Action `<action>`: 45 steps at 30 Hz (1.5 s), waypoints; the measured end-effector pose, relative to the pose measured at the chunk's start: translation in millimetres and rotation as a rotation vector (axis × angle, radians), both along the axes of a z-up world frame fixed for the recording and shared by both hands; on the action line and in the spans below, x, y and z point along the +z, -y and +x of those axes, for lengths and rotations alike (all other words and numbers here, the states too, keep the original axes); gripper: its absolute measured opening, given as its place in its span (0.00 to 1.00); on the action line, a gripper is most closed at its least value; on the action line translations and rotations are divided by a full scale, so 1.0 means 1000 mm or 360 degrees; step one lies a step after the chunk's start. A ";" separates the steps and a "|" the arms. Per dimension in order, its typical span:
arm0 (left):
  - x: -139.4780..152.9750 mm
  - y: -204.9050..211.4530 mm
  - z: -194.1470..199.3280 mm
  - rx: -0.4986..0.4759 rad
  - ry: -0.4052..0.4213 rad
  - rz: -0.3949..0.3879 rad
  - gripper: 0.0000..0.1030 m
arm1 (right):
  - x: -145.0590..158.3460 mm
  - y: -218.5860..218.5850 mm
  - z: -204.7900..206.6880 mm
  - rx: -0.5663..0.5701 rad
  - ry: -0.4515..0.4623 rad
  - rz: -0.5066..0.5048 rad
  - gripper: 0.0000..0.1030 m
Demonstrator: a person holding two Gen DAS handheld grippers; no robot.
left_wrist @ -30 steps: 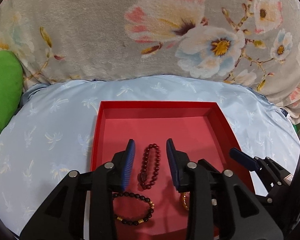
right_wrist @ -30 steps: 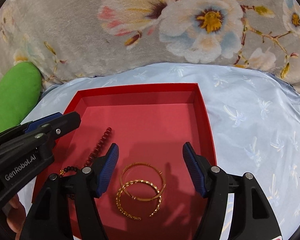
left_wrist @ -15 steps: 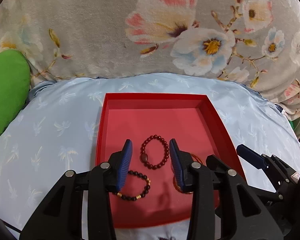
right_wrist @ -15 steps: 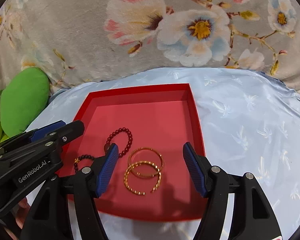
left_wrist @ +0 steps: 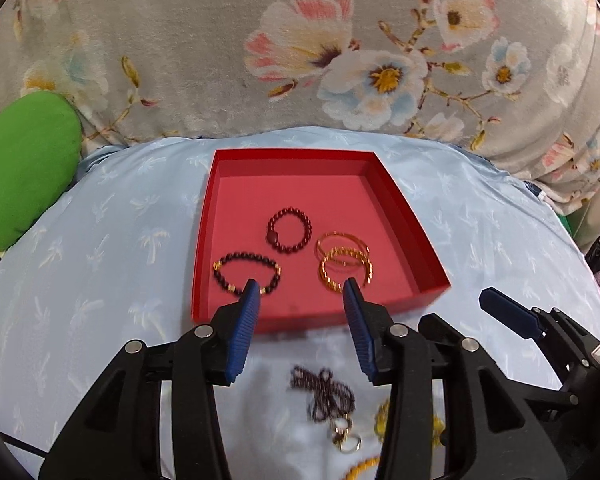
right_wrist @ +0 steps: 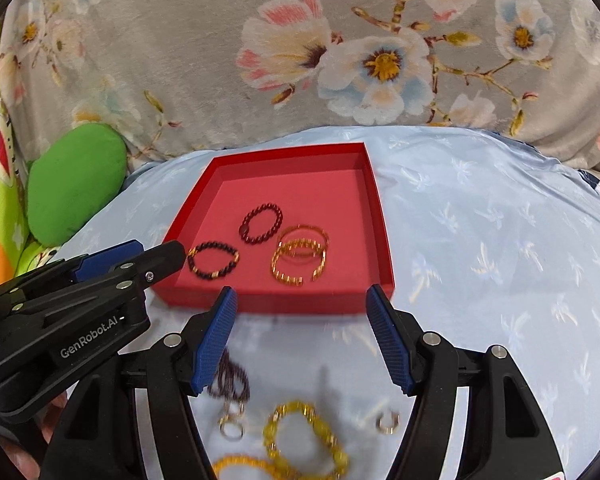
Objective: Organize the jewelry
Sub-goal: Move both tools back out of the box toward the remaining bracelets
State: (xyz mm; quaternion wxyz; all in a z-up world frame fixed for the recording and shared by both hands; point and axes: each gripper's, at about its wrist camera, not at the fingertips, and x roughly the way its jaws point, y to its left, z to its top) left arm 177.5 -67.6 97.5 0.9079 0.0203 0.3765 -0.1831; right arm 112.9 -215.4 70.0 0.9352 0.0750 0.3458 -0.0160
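Note:
A red tray lies on the light blue cloth. On its floor are a dark red bead bracelet, a black bead bracelet with gold beads and gold bangles. My left gripper hovers at the tray's near edge; its jaws are opening with nothing between them. Beside it, my right gripper stands open and empty, just short of the tray. Under both grippers, loose pieces lie on the cloth: a dark bead strand, a yellow bead bracelet and small rings.
A green cushion sits at the left of the cloth. A grey floral blanket rises behind the tray. In the right wrist view the left gripper reaches in from the left, close to the tray's near left corner.
Both grippers have drawn back from over the tray, and the loose jewellery on the cloth has come into view. The left jaws stand wider. The dark red bracelet now lies round on the tray floor.

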 end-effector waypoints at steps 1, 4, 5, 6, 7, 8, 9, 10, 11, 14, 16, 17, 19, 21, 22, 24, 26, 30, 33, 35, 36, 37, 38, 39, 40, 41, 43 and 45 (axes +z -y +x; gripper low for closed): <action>-0.001 -0.001 -0.008 -0.0004 -0.0004 0.0004 0.40 | -0.001 -0.001 -0.008 0.0002 0.0001 0.0003 0.63; -0.005 -0.001 -0.031 -0.0021 -0.0008 0.0018 0.40 | -0.006 -0.005 -0.032 0.0009 0.0001 0.0000 0.63; -0.005 -0.001 -0.037 -0.0026 -0.0003 0.0027 0.40 | -0.007 -0.006 -0.040 0.0007 0.0002 -0.0015 0.63; -0.007 -0.001 -0.046 -0.0030 0.0000 0.0035 0.40 | -0.009 -0.008 -0.049 0.0003 0.0003 -0.0031 0.63; -0.008 -0.001 -0.054 -0.0037 -0.0003 0.0036 0.41 | -0.010 -0.008 -0.057 0.0002 0.0001 -0.0036 0.63; -0.010 -0.001 -0.059 -0.0039 -0.0007 0.0034 0.41 | -0.012 -0.009 -0.064 -0.0001 -0.0001 -0.0037 0.63; -0.013 -0.003 -0.067 -0.0036 -0.0017 0.0033 0.42 | -0.015 -0.009 -0.072 -0.0005 -0.0003 -0.0038 0.63; -0.015 -0.004 -0.073 -0.0031 -0.0022 0.0032 0.42 | -0.017 -0.009 -0.078 -0.0007 -0.0006 -0.0039 0.63; -0.018 -0.005 -0.077 -0.0025 -0.0025 0.0033 0.42 | -0.020 -0.008 -0.085 -0.0009 -0.0010 -0.0046 0.63; -0.028 -0.011 -0.092 0.0002 -0.0057 0.0033 0.42 | -0.031 -0.005 -0.103 -0.0021 -0.0034 -0.0051 0.63; -0.037 -0.016 -0.100 0.0023 -0.0092 0.0027 0.42 | -0.038 -0.003 -0.112 -0.0032 -0.0056 -0.0050 0.63; -0.039 -0.017 -0.104 0.0031 -0.0099 0.0028 0.42 | -0.042 -0.001 -0.117 -0.0042 -0.0067 -0.0050 0.63; -0.047 -0.020 -0.112 0.0048 -0.0118 0.0039 0.42 | -0.051 0.002 -0.123 -0.0052 -0.0095 -0.0035 0.63; -0.055 -0.020 -0.117 0.0053 -0.0144 0.0037 0.42 | -0.060 0.004 -0.128 -0.0059 -0.0121 -0.0030 0.63; -0.057 -0.021 -0.119 0.0055 -0.0149 0.0037 0.42 | -0.063 0.005 -0.129 -0.0061 -0.0131 -0.0032 0.63; -0.062 -0.019 -0.121 0.0056 -0.0162 0.0034 0.42 | -0.070 0.006 -0.128 -0.0066 -0.0148 -0.0036 0.63; -0.066 -0.016 -0.122 0.0048 -0.0179 0.0030 0.42 | -0.072 0.006 -0.126 -0.0068 -0.0149 -0.0039 0.63; -0.076 -0.010 -0.119 0.0027 -0.0216 0.0041 0.42 | -0.076 0.005 -0.117 -0.0069 -0.0143 -0.0098 0.63; -0.082 -0.008 -0.118 0.0019 -0.0232 0.0049 0.42 | -0.078 0.009 -0.109 -0.0078 -0.0142 -0.0110 0.63; -0.086 -0.007 -0.116 0.0013 -0.0244 0.0051 0.42 | -0.079 0.011 -0.104 -0.0085 -0.0147 -0.0107 0.63; -0.089 -0.006 -0.115 0.0011 -0.0251 0.0058 0.42 | -0.080 0.012 -0.101 -0.0088 -0.0148 -0.0108 0.63; -0.090 -0.006 -0.114 0.0008 -0.0255 0.0062 0.42 | -0.080 0.013 -0.098 -0.0091 -0.0150 -0.0111 0.63; -0.092 -0.006 -0.114 0.0006 -0.0262 0.0067 0.42 | -0.081 0.013 -0.095 -0.0093 -0.0151 -0.0115 0.63; -0.094 -0.005 -0.114 0.0002 -0.0266 0.0072 0.42 | -0.081 0.014 -0.092 -0.0094 -0.0152 -0.0117 0.63; -0.094 -0.005 -0.114 0.0000 -0.0258 0.0079 0.42 | -0.082 0.014 -0.091 -0.0094 -0.0153 -0.0117 0.62; -0.095 -0.004 -0.115 -0.0004 -0.0250 0.0089 0.42 | -0.082 0.014 -0.088 -0.0094 -0.0155 -0.0116 0.62; -0.095 -0.004 -0.115 -0.0008 -0.0245 0.0095 0.42 | -0.084 0.014 -0.084 -0.0089 -0.0160 -0.0113 0.60; -0.095 -0.004 -0.115 -0.0010 -0.0241 0.0097 0.42 | -0.085 0.014 -0.079 -0.0079 -0.0170 -0.0093 0.58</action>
